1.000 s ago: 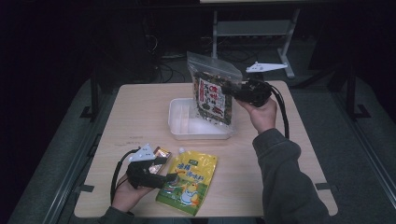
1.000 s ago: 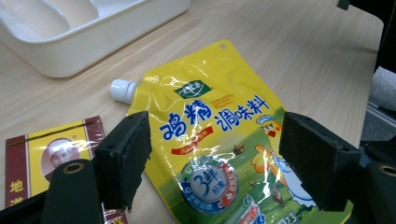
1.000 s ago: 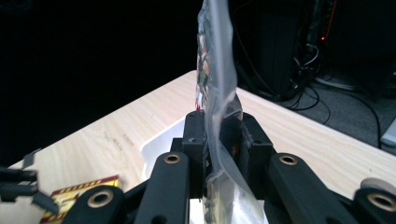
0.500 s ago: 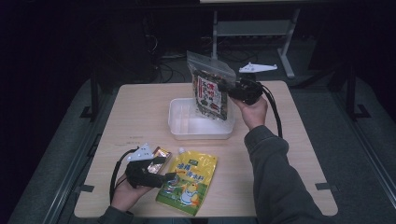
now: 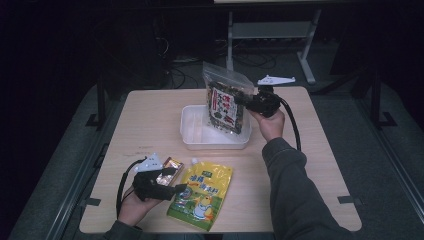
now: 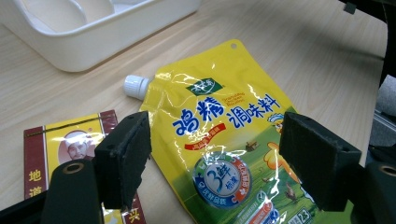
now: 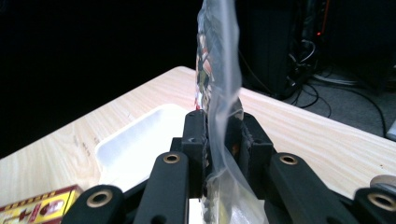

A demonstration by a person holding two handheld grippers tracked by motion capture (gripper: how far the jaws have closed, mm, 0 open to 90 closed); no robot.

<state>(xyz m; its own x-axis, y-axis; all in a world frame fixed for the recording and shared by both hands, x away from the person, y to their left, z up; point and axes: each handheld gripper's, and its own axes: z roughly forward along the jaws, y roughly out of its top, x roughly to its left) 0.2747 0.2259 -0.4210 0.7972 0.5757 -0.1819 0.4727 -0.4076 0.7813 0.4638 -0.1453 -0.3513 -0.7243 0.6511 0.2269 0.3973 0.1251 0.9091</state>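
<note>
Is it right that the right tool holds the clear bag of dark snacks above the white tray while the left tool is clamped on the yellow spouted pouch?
Not quite. The left tool is open; its pads stand apart over the yellow spouted pouch, as the left gripper view shows. The right tool does hold the clear bag above the white tray.

The tray is set at the middle of the table. Directly over its right part the bag is held upright by the right gripper, just right of the tray. Nearer than the tray the pouch is laid flat. The packet is placed just left of the pouch, with the left gripper over both.
</note>
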